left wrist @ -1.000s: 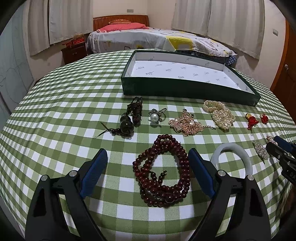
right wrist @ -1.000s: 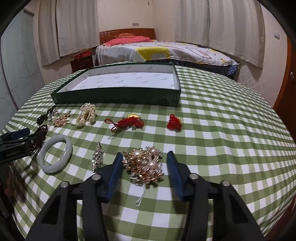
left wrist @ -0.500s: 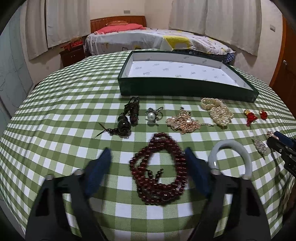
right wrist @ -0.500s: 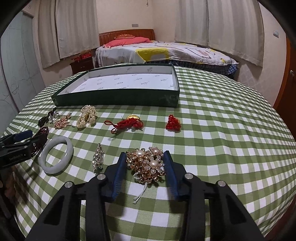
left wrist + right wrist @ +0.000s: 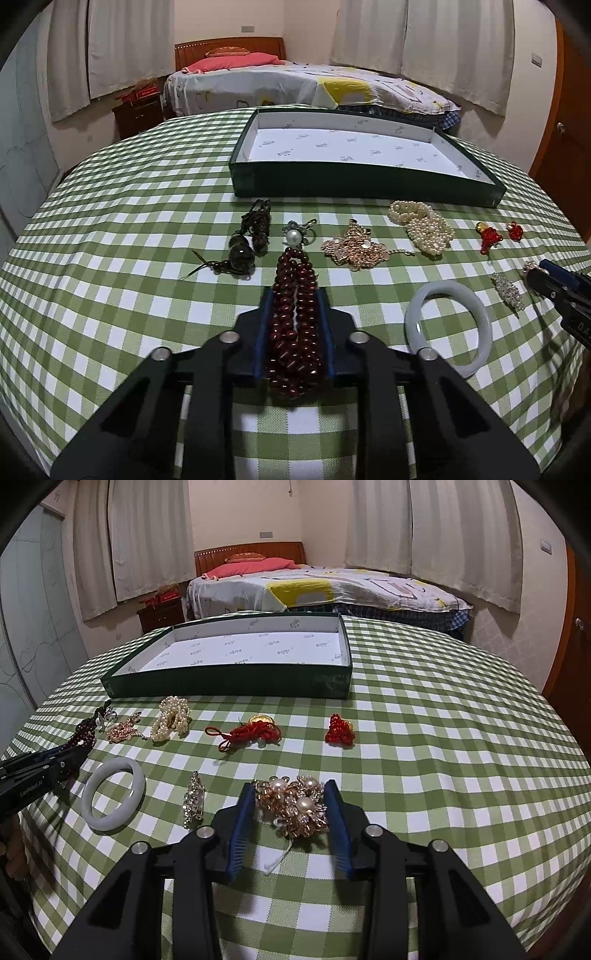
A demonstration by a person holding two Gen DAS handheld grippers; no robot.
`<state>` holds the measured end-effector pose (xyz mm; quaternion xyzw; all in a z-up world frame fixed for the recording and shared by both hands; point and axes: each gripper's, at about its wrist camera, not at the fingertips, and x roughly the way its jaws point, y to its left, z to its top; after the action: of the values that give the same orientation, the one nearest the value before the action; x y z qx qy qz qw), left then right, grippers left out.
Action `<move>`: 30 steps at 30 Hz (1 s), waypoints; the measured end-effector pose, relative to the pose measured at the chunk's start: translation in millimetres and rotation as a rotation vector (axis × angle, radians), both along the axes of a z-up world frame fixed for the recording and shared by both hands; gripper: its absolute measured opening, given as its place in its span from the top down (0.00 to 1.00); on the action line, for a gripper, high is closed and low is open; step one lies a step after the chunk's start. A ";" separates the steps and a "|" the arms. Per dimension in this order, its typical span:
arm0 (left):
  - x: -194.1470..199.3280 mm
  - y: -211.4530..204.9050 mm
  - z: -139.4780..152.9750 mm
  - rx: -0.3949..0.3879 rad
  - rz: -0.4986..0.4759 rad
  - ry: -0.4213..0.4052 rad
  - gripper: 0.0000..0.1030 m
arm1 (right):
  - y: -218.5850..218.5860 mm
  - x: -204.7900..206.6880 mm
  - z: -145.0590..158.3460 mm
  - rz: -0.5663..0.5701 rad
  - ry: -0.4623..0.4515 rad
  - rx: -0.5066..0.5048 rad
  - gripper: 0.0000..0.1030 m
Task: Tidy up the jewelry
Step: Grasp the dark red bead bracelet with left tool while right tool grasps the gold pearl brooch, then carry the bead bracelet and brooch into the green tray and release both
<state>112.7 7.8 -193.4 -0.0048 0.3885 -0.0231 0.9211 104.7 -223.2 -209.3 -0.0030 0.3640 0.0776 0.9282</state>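
While we look along the left gripper [image 5: 294,334], its blue pads press on both sides of the red beads [image 5: 295,314], bunching them into a narrow column on the checked cloth [image 5: 110,295]. Beyond lie the dark beads [image 5: 245,240], a pearl ring [image 5: 295,236], a gold brooch [image 5: 354,247] and the pearls [image 5: 424,229], all in front of the green tray [image 5: 369,181]. A white bangle [image 5: 448,326] lies just right of us. Through the right view, we see the right gripper [image 5: 290,821] partly closed around a pearl cluster [image 5: 295,805], pads just beside it, contact unclear. A crystal clip [image 5: 194,799] lies to its left, red knots [image 5: 251,733] farther ahead.
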 end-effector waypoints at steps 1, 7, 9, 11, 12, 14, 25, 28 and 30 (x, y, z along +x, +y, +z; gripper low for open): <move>0.3 -0.3 0.1 0.001 0.000 0.000 0.82 | 0.4 0.1 0.2 0.000 0.000 -0.001 0.65; 0.5 -0.5 0.3 0.001 0.000 0.000 0.83 | 1.7 1.2 -0.7 0.002 0.004 -0.005 0.65; 0.2 -0.4 0.1 0.001 0.000 0.000 0.83 | 4.4 2.3 -2.0 0.009 0.009 -0.014 0.64; 0.3 -0.6 0.1 0.001 0.000 0.000 0.83 | 7.5 5.0 -5.8 0.016 0.027 -0.023 0.56; 0.3 -0.3 0.1 0.002 0.000 0.000 0.83 | 8.0 5.9 -6.8 0.016 0.032 -0.024 0.52; 0.3 -0.5 0.1 0.001 -0.001 0.000 0.83 | 7.6 7.9 -7.9 0.013 0.037 -0.024 0.41; 0.2 -0.9 0.2 0.009 -0.002 0.000 0.83 | 5.1 9.1 -6.8 0.013 0.032 -0.012 0.59; 0.3 -1.5 0.1 0.010 -0.001 0.000 0.83 | 4.4 6.1 -2.7 0.010 0.010 -0.017 0.64; 0.3 -1.2 0.1 0.010 -0.001 0.000 0.83 | 3.7 5.0 -0.7 0.010 0.004 -0.017 0.65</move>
<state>113.0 6.6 -193.3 0.0000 0.3884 -0.0216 0.9212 109.7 -219.5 -209.9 -0.0127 0.3664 0.0791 0.9270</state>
